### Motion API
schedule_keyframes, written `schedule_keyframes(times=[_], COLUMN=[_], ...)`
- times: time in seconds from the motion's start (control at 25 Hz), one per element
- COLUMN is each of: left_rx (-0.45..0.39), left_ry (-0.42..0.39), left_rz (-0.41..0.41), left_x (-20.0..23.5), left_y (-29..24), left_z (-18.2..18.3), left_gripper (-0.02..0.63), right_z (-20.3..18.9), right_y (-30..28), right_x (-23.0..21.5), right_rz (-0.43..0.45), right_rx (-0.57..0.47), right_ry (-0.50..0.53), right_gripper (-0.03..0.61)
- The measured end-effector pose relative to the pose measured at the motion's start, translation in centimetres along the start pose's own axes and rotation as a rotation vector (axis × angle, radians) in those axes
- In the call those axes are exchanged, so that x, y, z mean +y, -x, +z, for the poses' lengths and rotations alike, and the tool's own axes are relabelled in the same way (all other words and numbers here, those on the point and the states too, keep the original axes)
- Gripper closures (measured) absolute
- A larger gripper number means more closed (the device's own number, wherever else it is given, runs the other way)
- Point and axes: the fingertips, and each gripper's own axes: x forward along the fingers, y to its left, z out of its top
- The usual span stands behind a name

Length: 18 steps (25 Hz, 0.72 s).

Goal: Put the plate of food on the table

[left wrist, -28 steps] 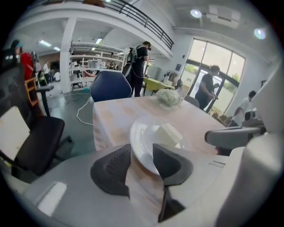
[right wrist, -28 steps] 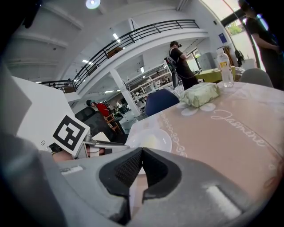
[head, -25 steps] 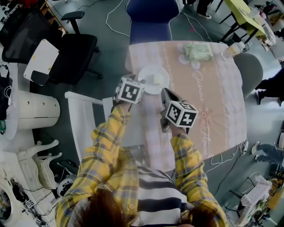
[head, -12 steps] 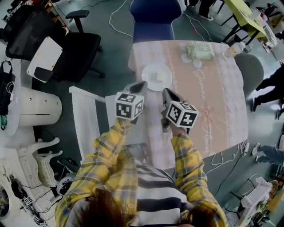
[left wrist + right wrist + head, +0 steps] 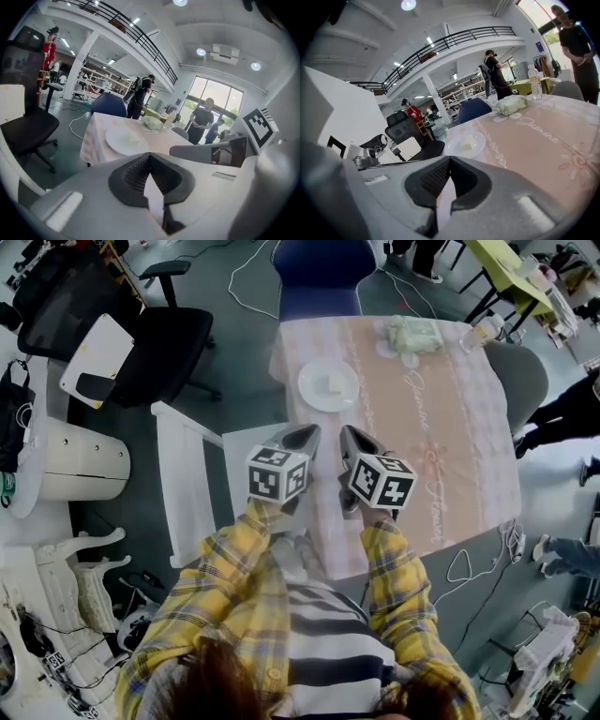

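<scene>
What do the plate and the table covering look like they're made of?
The plate looks like smooth, glossy white ceramic or melamine. It has an even colour and a slight sheen, but I can't tell which of the two it is. The table covering looks like soft pink cloth with a printed script and flowers. It hangs over the edges, though matte vinyl isn't ruled out.
</scene>
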Motion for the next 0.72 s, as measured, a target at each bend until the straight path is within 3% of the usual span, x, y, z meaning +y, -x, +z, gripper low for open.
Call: schedule_keyframes(times=[0.72], left_rx=[-0.023], left_ry=[-0.001], left_rz=[-0.020], left_x=[-5.9], left_y=[7.3], left_z=[-4.9], left_gripper=[0.611], right_z=[-4.8], right_y=[8.5], right_x=[3.3], right_rz=[0.019], right_rx=[-0.045], right_ry=[0.013], right_gripper=[0.581])
